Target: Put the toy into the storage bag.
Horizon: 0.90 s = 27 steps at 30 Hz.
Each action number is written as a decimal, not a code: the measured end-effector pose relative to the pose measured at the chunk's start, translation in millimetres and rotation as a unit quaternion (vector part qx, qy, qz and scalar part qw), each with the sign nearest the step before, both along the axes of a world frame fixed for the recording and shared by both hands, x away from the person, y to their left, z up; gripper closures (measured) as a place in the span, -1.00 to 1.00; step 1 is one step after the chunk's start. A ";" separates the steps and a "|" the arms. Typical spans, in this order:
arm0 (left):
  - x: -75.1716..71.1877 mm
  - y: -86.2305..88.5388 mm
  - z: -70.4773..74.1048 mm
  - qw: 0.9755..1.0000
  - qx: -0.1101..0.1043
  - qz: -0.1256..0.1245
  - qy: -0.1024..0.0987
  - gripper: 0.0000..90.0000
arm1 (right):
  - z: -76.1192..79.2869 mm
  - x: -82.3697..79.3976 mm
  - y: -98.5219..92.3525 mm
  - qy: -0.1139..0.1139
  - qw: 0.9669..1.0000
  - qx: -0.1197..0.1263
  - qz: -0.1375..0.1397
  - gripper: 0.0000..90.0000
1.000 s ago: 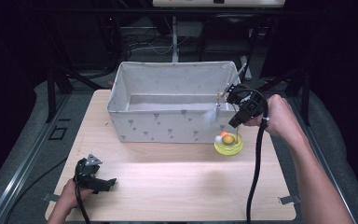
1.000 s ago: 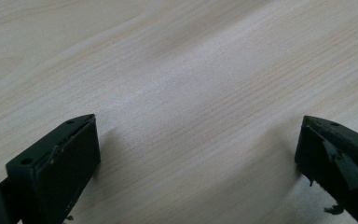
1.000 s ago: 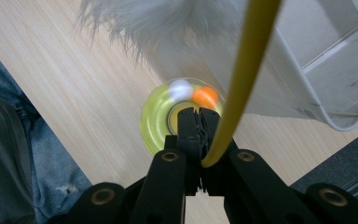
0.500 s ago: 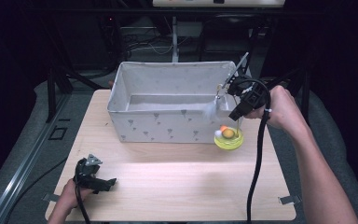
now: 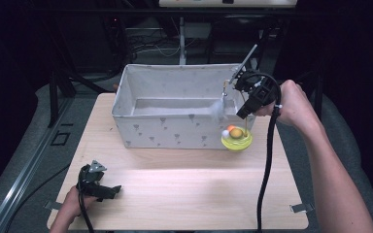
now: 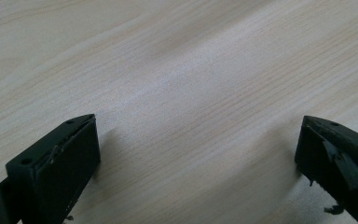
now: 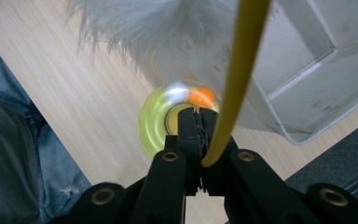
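A yellow disc toy [image 5: 236,140] with a white and an orange ball stands at the front right corner of the fabric bin [image 5: 175,128]. A thin yellow rod [image 7: 237,79] rises from it and carries a white feather tuft [image 5: 217,109]. My right gripper [image 5: 243,112] points down over the disc [image 7: 151,123], jaws shut with the rod pinched beside them; the feather [image 7: 168,32] blurs just ahead. My left gripper [image 5: 108,190] rests on the table [image 5: 184,184] at the front left, jaws wide open over bare wood [image 6: 200,121].
The bin's inside is bare. A black cable [image 5: 266,165] hangs from the right gripper across the table's right side. A metal rail [image 5: 24,170] runs along the floor left of the table. The right forearm [image 5: 335,184] reaches in along the right edge.
The right gripper has risen and shifted slightly towards the bin, and the rod, feather and yellow disc sit higher in the picture. The left gripper has not moved.
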State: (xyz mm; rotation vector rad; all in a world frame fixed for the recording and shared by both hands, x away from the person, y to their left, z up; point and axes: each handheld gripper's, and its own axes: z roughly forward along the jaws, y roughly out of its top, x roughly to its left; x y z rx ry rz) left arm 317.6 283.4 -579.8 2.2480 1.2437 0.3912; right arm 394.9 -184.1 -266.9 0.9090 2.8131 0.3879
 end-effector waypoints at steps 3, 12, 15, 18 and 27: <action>-0.1 0.0 0.0 1.000 0.000 0.000 0.000 -1.00 | 4.5 0.7 2.7 -0.002 1.000 0.000 0.002 0.95; 0.0 0.0 -0.1 1.000 0.000 0.000 -0.001 -1.00 | 22.5 5.3 9.3 -0.013 1.000 0.003 0.003 0.95; -0.1 0.0 0.0 1.000 0.000 0.000 0.000 -1.00 | 27.3 6.9 11.5 -0.015 1.000 0.010 0.000 0.95; 0.0 0.2 0.0 1.000 0.001 -0.001 0.000 -1.00 | 34.5 9.7 14.2 -0.017 1.000 0.005 0.004 0.95; 0.0 0.2 0.0 1.000 0.000 -0.001 -0.001 -1.00 | 49.8 18.8 19.1 -0.026 1.000 0.007 0.001 0.95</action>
